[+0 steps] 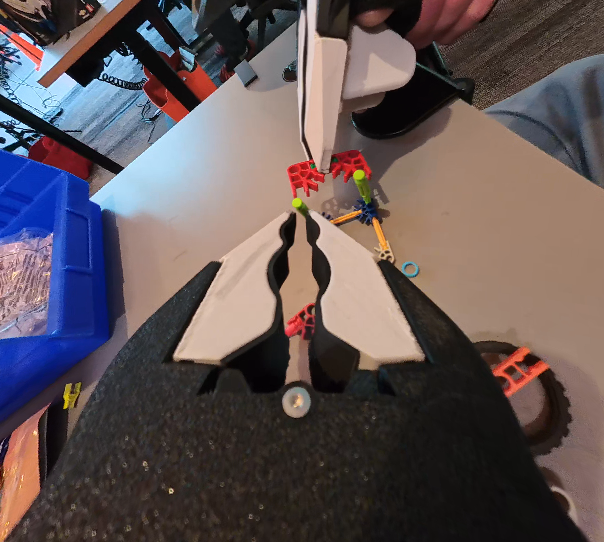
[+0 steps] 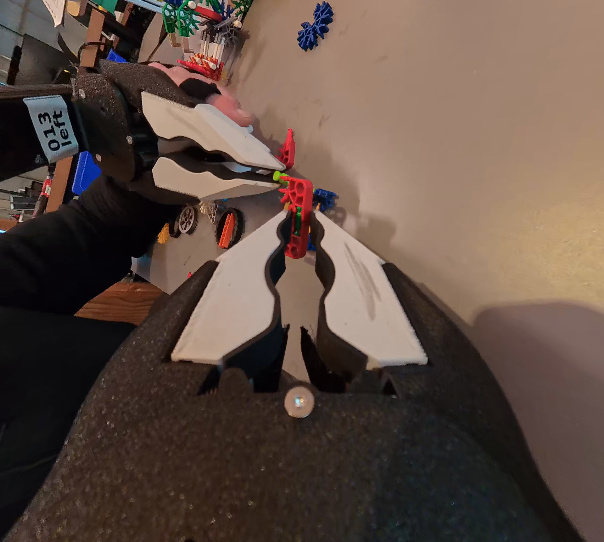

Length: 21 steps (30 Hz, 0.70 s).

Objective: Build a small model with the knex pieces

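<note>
Sitting at the left edge of the pale worktop (image 1: 228, 147): blue bin (image 1: 49, 258), holding a clear plastic bag (image 1: 23, 281) of small parts. Left hand-held gripper (image 1: 301, 215): nearly closed, fingertips clenched on a lime-green rod (image 1: 300, 206) standing up from a small rod-and-connector assembly. Right hand-held gripper (image 2: 300, 215): narrowly closed, grasping a pair of joined red connectors (image 2: 298, 215) at their middle, just beside the lime rod. Loose nearby: light-blue ring (image 1: 410, 269), orange-hubbed black tyre (image 1: 529, 395).
</note>
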Each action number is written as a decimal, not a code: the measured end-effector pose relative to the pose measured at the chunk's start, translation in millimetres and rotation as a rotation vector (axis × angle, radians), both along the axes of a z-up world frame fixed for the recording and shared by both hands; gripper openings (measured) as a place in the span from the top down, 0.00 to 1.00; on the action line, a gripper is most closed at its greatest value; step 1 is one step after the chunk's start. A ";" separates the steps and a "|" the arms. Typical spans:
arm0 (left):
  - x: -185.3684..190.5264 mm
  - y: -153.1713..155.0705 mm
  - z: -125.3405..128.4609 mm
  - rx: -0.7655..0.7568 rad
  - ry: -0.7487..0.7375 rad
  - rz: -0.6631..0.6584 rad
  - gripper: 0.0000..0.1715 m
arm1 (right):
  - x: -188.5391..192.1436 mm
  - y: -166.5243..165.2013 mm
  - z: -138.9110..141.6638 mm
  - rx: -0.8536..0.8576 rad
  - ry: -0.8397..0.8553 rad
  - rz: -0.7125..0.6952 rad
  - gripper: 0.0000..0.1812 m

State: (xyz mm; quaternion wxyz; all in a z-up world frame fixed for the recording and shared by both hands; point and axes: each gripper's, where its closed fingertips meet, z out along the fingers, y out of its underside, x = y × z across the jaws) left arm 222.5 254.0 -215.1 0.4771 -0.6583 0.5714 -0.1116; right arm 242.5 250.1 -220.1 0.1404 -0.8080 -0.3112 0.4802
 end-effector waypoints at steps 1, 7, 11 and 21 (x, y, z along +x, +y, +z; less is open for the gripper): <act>0.2 -0.1 1.1 0.009 0.001 0.008 0.99 | 0.1 -0.9 -0.5 -0.007 -0.004 0.000 0.95; 2.9 -2.4 1.2 0.066 0.032 0.044 1.00 | -2.1 -2.7 -1.2 -0.016 -0.015 -0.020 0.95; 3.2 -3.4 2.2 0.083 0.033 0.067 1.00 | -2.5 -5.7 0.2 -0.015 -0.014 -0.028 0.95; 8.2 -5.3 7.2 0.245 0.115 0.113 1.00 | -3.5 -14.7 3.7 -0.002 0.031 -0.140 0.95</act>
